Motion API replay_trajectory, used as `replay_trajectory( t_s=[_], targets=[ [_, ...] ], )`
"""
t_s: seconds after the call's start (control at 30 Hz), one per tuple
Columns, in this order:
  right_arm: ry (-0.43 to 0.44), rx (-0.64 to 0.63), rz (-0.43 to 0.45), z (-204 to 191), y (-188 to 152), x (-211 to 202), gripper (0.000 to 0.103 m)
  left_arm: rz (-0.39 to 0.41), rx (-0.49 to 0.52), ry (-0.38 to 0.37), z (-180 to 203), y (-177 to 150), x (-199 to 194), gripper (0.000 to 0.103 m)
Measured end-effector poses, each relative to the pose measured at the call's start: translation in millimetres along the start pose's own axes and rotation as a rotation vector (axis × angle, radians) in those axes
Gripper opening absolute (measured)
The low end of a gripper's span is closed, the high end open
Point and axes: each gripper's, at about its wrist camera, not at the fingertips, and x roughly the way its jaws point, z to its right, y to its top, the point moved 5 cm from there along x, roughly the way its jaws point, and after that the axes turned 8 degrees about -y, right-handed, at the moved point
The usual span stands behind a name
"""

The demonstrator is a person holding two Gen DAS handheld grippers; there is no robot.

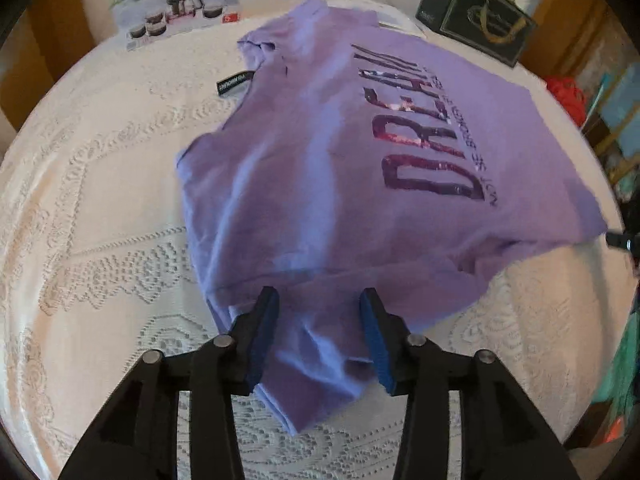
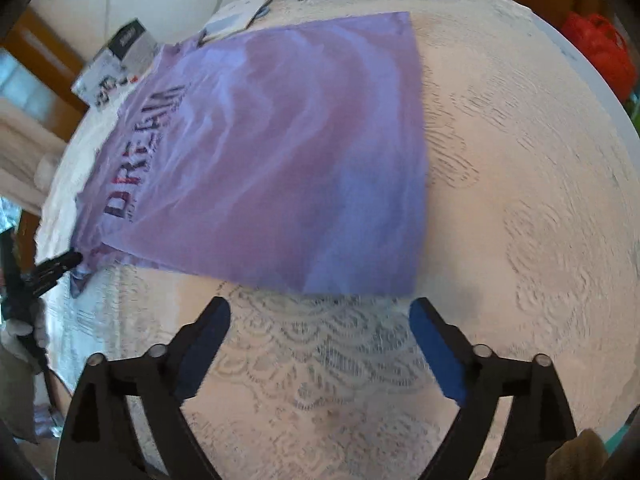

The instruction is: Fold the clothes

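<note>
Spread flat across a table draped in white lace cloth [image 1: 100, 200]: a lilac T-shirt [image 1: 320, 160], dark "DREAM" lettering [image 1: 416, 128] facing up, letters running from near to far. Black neck label [image 1: 234, 82] poking out at the far left of the garment.

At the shirt's near left corner, the left claw [image 1: 319, 294], pointing steeply down, blue pads [image 1: 266, 332] standing apart on either side of a rumpled fold of lilac fabric, not pressed against it; released rather than clenched, with cloth lying between the fingers.

Toward the right, near the straight hem, the right claw [image 2: 320, 304], splayed wide and holding nothing, only bare lace between its fingers, the shirt's near edge just beyond the fingertips. Seen from that side, at the far left of the view, the dark tip of the left claw [image 2: 74, 258] meeting the shirt's corner.

Beyond the garment, at the far edge of the table: a cookware brochure [image 1: 176, 12] on the left and a dark box with gold trim [image 1: 476, 20] on the right. Off the table to the right, something bright red [image 2: 596, 48], too blurred to identify.
</note>
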Motion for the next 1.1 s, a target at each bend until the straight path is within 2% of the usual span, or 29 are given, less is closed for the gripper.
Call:
replay_trajectory(
  t_s=[0.07,0.13,0.17,0.2,0.4,0.47,0.63,0.67,0.7,0.73,0.77,0.9,1.1],
  targets=[
    [-0.021,-0.021,-0.021,-4,3,14,0.092,-0.004,0.008,-0.006,4,-4,-3,0.003],
    [-0.047,-0.055,-0.033,-9,3,23,0.072,0.018,0.009,-0.012,6,-7,-13,0.003],
    [-0.088,-0.083,-0.022,-11,4,22,0.033,0.03,0.008,-0.014,7,-8,-19,0.003],
    [-0.103,-0.087,-0.022,-13,4,21,0.0,0.045,0.007,-0.013,8,-9,-27,0.002],
    [-0.049,0.006,0.006,0,-5,-16,0.001,0.162,0.067,0.003,21,-5,-95,0.002],
    [-0.024,0.021,0.01,7,-8,-26,0.001,0.159,0.092,0.013,24,2,-102,0.003],
    [-0.032,0.052,0.026,22,-10,-33,0.003,0.149,0.11,0.024,28,18,-93,0.003],
    [-0.024,0.049,0.029,21,-11,-32,0.01,0.154,0.113,0.025,31,21,-93,0.003],
    [-0.017,0.046,0.031,20,-12,-32,0.03,0.163,0.119,0.026,34,25,-95,0.003],
    [-0.016,0.036,0.036,19,-13,-32,0.045,0.173,0.125,0.026,36,29,-98,0.003],
    [-0.02,0.023,0.041,17,-16,-33,0.068,0.185,0.13,0.027,38,34,-102,0.002],
    [0.007,-0.007,0.044,4,-22,-25,0.068,0.231,0.133,0.028,39,54,-118,0.003],
    [-0.061,-0.017,0.055,6,-20,-3,0.068,0.286,0.155,0.047,39,79,-141,0.003]
  ],
)
